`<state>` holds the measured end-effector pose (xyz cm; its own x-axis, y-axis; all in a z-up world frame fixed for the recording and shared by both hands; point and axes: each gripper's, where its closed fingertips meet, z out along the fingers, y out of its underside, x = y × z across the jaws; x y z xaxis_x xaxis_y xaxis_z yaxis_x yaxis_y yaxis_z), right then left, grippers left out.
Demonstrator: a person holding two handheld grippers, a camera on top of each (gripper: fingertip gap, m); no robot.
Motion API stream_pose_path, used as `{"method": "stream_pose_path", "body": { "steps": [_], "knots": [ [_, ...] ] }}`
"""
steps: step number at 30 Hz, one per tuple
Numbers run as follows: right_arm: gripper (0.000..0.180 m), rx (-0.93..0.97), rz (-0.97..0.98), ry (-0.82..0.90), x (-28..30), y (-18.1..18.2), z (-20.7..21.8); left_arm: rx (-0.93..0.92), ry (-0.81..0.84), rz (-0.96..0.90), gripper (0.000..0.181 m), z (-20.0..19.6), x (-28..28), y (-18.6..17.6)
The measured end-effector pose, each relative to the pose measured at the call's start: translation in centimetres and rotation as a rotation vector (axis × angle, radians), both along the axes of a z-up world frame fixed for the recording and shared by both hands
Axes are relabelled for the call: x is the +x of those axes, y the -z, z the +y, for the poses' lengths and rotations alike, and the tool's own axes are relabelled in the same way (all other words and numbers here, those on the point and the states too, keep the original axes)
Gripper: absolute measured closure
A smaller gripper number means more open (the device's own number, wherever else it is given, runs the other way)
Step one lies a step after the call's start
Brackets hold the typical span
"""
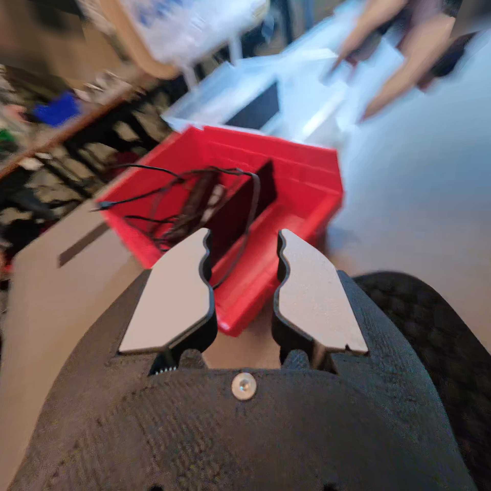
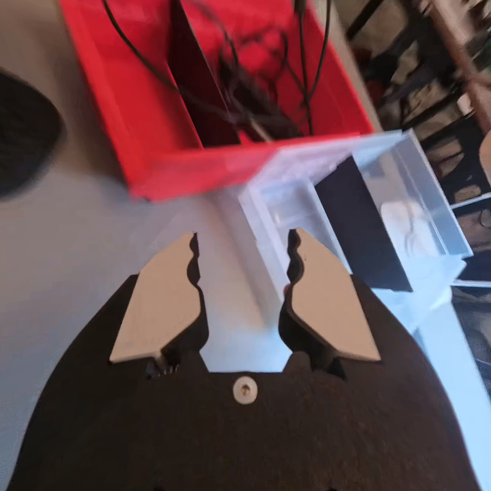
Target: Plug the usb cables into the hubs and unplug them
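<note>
Both hand-held grippers, left (image 1: 244,235) and right (image 2: 244,235), are hovering spread and empty over the counter (image 2: 79,239), as thin, limp black usb cables (image 1: 170,204) are lying tangled in a red bin (image 1: 305,186); their stiff plug ends look the surest hold.

Left gripper (image 1: 244,233): we hold it with the jaws spread apart, nothing between the fingers (image 1: 180,287).
Right gripper (image 2: 244,233): we hold it with the jaws parted too, nothing gripped between them.
Left gripper's body (image 2: 24,132): a dark blurred shape at the left edge of our right wrist view.
</note>
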<state>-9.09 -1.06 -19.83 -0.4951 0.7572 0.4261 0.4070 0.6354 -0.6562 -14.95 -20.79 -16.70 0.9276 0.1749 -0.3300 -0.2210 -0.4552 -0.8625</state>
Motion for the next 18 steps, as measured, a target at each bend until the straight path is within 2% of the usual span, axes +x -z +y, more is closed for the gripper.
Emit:
{"method": "stream_pose_path", "body": {
  "steps": [1,3,5,8,10,11,18],
  "knots": [
    [0.114,0.08,-0.081,0.01,-0.9,1.2,2.3,-0.116,0.059,-0.015,0.13,1.0,1.0,1.5],
    [0.106,0.22,-0.196,0.001,-2.7,3.8,5.9,-0.361,0.106,0.016,0.125,2.5,1.6,5.0],
    [0.108,0.294,-0.29,-0.055,-3.5,6.5,7.4,-0.567,0.121,0.095,0.119,3.4,0.8,8.0],
    [0.132,0.333,-0.329,-0.083,-3.3,8.5,7.9,-0.716,0.202,0.1,0.128,4.6,0.6,10.6],
    [0.148,0.318,-0.275,-0.084,-2.2,8.4,7.8,-0.746,0.27,0.04,0.144,5.0,1.3,11.2],
    [0.148,0.31,-0.26,-0.074,-1.2,8.2,7.9,-0.742,0.289,0.017,0.152,5.1,1.7,11.3],
    [0.144,0.254,-0.195,0.106,10.0,8.0,9.7,-0.657,0.249,0.073,0.152,5.6,1.9,11.3]
  ]
}}
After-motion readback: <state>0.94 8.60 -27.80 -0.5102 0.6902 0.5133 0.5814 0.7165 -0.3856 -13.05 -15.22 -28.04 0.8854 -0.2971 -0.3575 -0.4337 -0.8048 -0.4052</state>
